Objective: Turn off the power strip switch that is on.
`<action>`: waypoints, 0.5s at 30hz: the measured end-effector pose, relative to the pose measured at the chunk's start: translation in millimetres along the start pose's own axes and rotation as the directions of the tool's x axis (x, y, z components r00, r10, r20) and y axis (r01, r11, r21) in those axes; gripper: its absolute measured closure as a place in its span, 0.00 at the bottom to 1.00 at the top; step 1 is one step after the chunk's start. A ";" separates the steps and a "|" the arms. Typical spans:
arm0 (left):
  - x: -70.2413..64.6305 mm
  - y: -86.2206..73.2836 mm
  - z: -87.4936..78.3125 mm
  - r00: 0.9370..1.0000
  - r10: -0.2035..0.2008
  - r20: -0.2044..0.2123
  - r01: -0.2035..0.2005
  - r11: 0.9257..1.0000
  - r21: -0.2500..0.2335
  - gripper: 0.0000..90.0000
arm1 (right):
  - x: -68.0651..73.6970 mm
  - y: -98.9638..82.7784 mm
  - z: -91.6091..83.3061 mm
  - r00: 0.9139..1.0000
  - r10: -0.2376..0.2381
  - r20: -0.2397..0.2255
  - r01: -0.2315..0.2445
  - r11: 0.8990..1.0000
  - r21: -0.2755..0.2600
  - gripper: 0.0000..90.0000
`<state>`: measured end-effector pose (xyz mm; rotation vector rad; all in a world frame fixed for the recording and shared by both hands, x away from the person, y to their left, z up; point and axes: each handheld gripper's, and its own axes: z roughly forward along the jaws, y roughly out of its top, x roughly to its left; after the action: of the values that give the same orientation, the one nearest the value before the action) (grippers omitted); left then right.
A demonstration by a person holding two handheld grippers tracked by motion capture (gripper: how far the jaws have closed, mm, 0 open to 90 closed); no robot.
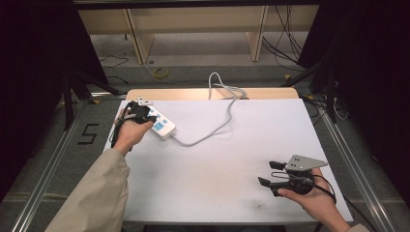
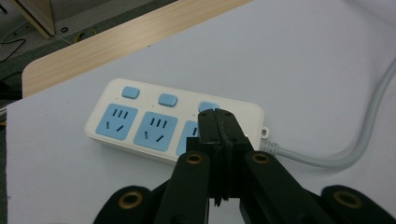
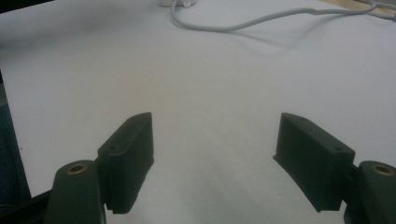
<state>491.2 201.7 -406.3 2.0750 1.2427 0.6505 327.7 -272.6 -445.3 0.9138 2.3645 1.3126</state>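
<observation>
A white power strip (image 1: 163, 126) with blue sockets and blue buttons lies at the back left of the white table top. In the left gripper view the power strip (image 2: 140, 122) has three sockets, each with a button above it. My left gripper (image 2: 215, 114) is shut, its tips over the rightmost button (image 2: 208, 106) and hiding part of it. In the high view the left gripper (image 1: 145, 115) sits over the strip's left end. My right gripper (image 1: 270, 173) is open at the front right, nothing between its jaws. The right gripper (image 3: 212, 126) points across bare table.
The strip's grey cable (image 1: 217, 121) curves across the table and runs off the back edge (image 1: 212, 93) toward the floor. The cable (image 3: 243, 21) lies far ahead of the right gripper. A wooden shelf frame (image 1: 193, 29) stands beyond the table.
</observation>
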 end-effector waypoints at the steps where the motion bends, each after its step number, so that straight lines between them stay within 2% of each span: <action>1: -1.9 -1.4 -1.3 1.000 0.003 0.004 -0.003 1.000 -0.002 1.00 | -0.1 0.0 0.0 1.000 0.000 0.000 0.000 1.000 0.000 0.31; 6: -10.1 -8.0 -7.5 1.000 0.015 0.021 -0.015 1.000 -0.013 1.00 | 0.0 0.0 0.4 1.000 -0.001 0.000 0.001 1.000 0.001 0.31; 9: -14.0 -11.3 -10.3 0.999 0.008 0.035 -0.006 0.999 -0.031 1.00 | 0.3 0.2 0.6 1.000 -0.002 -0.002 0.002 1.000 0.000 0.31; 15: -21.4 -18.1 -15.4 0.999 0.028 0.036 -0.027 0.999 -0.044 1.00 | 0.4 0.1 0.6 1.000 -0.001 -0.001 0.001 1.000 0.000 0.31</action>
<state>460.7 193.1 -410.9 2.0627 1.1717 0.6439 327.8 -271.9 -445.5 0.9115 2.3656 1.3128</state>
